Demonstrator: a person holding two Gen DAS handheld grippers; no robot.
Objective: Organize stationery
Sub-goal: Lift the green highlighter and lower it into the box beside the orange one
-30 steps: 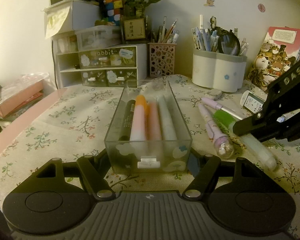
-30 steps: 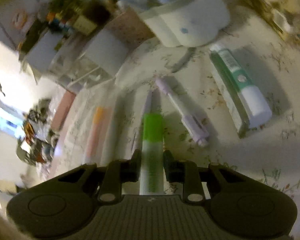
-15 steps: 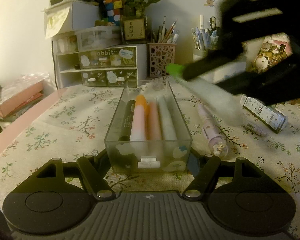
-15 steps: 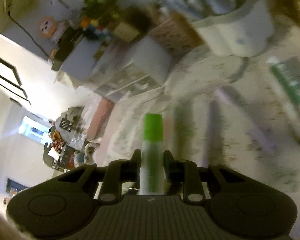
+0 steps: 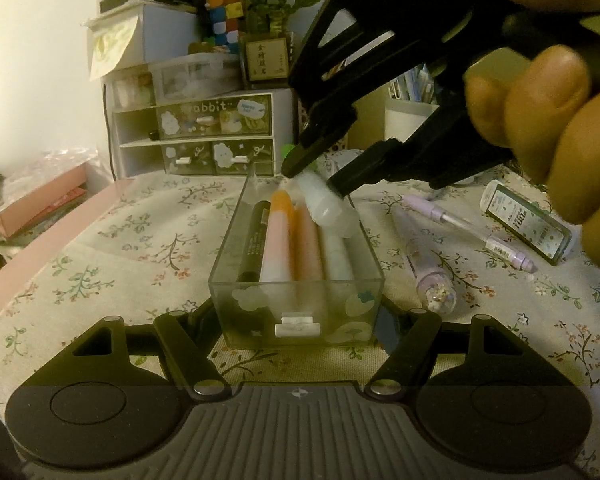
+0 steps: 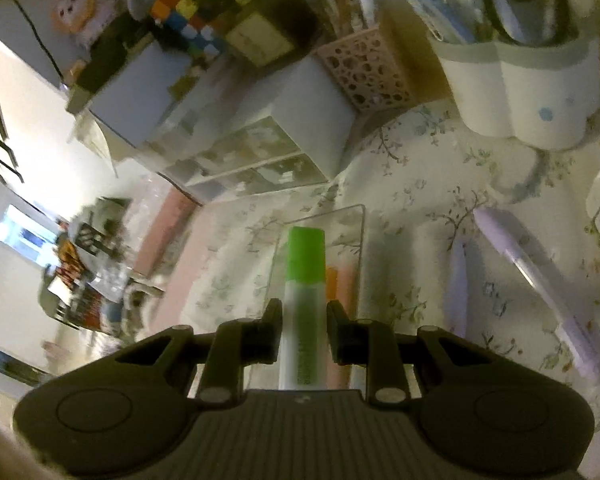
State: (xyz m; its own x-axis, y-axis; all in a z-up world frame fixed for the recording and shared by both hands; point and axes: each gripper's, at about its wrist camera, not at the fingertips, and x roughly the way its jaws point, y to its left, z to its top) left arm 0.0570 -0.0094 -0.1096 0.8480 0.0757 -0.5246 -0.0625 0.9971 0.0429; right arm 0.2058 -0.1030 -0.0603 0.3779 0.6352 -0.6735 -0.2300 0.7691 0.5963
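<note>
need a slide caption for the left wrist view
Right tool lowers a green-capped marker over the clear tray steadied by the left tool.
</note>
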